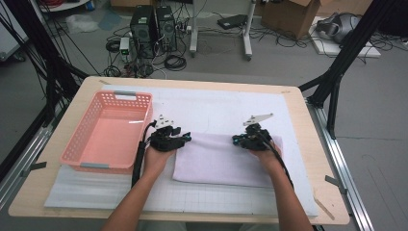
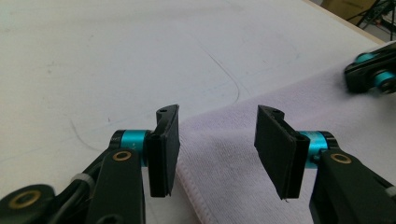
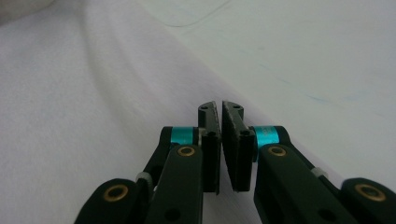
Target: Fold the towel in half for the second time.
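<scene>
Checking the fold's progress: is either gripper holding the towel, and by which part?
Nothing is held. The left gripper is open over the towel's left edge; the right gripper is shut, with no cloth visible between its pads.

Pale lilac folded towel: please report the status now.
Left gripper open over pale lilac folded towel corner. Right gripper shut, above towel edge. Pink plastic basket beside, not obstructing.

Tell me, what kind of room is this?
Probably a lab or workshop for recording handling tasks. A wooden table stands in a black frame, two computer towers sit on the floor among tangled cables, and a cardboard box stands at the back.
</scene>
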### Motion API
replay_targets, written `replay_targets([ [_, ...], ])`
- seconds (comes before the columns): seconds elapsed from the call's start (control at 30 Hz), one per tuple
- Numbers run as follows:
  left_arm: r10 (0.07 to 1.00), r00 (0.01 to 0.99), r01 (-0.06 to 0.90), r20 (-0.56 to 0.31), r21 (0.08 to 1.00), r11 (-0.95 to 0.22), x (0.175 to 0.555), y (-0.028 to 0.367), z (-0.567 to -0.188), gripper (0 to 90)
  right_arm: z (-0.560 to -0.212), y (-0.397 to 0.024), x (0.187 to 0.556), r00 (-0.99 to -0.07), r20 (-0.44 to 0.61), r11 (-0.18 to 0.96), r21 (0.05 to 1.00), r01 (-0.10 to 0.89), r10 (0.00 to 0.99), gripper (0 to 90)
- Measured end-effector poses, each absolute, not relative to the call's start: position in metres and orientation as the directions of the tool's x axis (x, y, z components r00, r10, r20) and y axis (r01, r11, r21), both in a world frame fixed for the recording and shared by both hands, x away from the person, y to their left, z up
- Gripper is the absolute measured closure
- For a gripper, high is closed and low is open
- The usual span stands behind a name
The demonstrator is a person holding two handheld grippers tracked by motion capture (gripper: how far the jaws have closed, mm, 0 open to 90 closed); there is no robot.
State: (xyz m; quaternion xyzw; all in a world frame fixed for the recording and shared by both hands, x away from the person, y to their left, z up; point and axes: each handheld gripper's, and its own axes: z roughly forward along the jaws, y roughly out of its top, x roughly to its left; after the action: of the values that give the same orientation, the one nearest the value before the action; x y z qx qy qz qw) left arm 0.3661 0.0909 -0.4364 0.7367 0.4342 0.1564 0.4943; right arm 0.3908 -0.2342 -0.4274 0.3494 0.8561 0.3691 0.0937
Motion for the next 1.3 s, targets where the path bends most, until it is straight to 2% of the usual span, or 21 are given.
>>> replay_targets([
  [0.1, 0.795, 0.576, 0.487, -0.191, 0.861, -0.146, 0.362, 0.093, -0.438, 50.3, -0.434, -0.216, 0.401, -0.728, 0.047, 0.515, 0.676, 0.528, 0.685, 85.2],
  [0.23, 0.791, 0.579, 0.51, -0.196, 0.844, -0.164, 0.36, 0.093, -0.439, 47.7, -0.439, -0.21, 0.405, -0.597, -0.171, 0.538, 0.667, 0.515, 0.784, 89.4],
  [0.3, 0.788, 0.586, 0.505, -0.187, 0.845, -0.175, 0.358, 0.092, -0.437, 47.4, -0.439, -0.214, 0.407, -0.539, -0.141, 0.475, 0.684, 0.553, 0.83, 89.2],
  [0.37, 0.785, 0.594, 0.494, -0.177, 0.85, -0.182, 0.357, 0.09, -0.437, 47.3, -0.436, -0.225, 0.408, -0.537, -0.055, 0.417, 0.698, 0.582, 0.842, 84.1],
  [0.47, 0.787, 0.592, 0.497, -0.172, 0.847, -0.188, 0.359, 0.088, -0.44, 47.9, -0.421, -0.242, 0.401, -0.546, -0.008, 0.371, 0.742, 0.559, 0.838, 81.1],
  [0.57, 0.79, 0.587, 0.51, -0.177, 0.838, -0.192, 0.362, 0.086, -0.444, 50.6, -0.409, -0.267, 0.387, -0.538, -0.014, 0.346, 0.779, 0.522, 0.843, 81.7],
  [0.7, 0.797, 0.584, 0.518, -0.156, 0.827, -0.217, 0.362, 0.081, -0.448, 54.8, -0.42, -0.299, 0.374, -0.574, 0.084, 0.328, 0.748, 0.576, 0.815, 83.6],
  [0.73, 0.802, 0.58, 0.513, -0.141, 0.828, -0.226, 0.362, 0.08, -0.449, 55.8, -0.425, -0.303, 0.371, -0.575, 0.069, 0.35, 0.732, 0.584, 0.815, 83.5],
  [0.8, 0.811, 0.572, 0.511, -0.123, 0.827, -0.235, 0.363, 0.079, -0.45, 60.3, -0.436, -0.313, 0.366, -0.528, -0.009, 0.388, 0.69, 0.611, 0.849, 83.5],
  [0.83, 0.816, 0.564, 0.515, -0.129, 0.827, -0.225, 0.364, 0.079, -0.45, 62.2, -0.439, -0.321, 0.365, -0.507, 0.008, 0.349, 0.717, 0.603, 0.862, 85.7],
  [0.9, 0.817, 0.564, 0.516, -0.121, 0.824, -0.233, 0.363, 0.081, -0.449, 63.5, -0.439, -0.334, 0.363, -0.37, -0.069, 0.301, 0.728, 0.616, 0.926, 86.5],
  [0.93, 0.822, 0.557, 0.518, -0.121, 0.824, -0.23, 0.363, 0.081, -0.448, 63.2, -0.439, -0.341, 0.362, -0.326, -0.049, 0.255, 0.736, 0.627, 0.944, 86.2],
  [1.0, 0.841, 0.526, 0.51, -0.122, 0.837, -0.198, 0.36, 0.084, -0.444, 56.4, -0.435, -0.353, 0.358, -0.303, 0.039, 0.171, 0.754, 0.634, 0.952, 79.4],
  [1.13, 0.842, 0.523, 0.478, -0.132, 0.864, -0.161, 0.359, 0.092, -0.438, 49.8, -0.425, -0.37, 0.339, -0.305, 0.108, 0.101, 0.797, 0.595, 0.946, 61.4],
  [1.2, 0.841, 0.525, 0.496, -0.133, 0.851, -0.174, 0.36, 0.093, -0.44, 47.5, -0.425, -0.377, 0.331, -0.309, 0.155, 0.068, 0.793, 0.606, 0.938, 55.4],
  [1.3, 0.839, 0.516, 0.556, -0.173, 0.813, -0.174, 0.363, 0.093, -0.446, 43.8, -0.43, -0.379, 0.321, -0.335, 0.184, 0.078, 0.767, 0.637, 0.924, 50.4],
])
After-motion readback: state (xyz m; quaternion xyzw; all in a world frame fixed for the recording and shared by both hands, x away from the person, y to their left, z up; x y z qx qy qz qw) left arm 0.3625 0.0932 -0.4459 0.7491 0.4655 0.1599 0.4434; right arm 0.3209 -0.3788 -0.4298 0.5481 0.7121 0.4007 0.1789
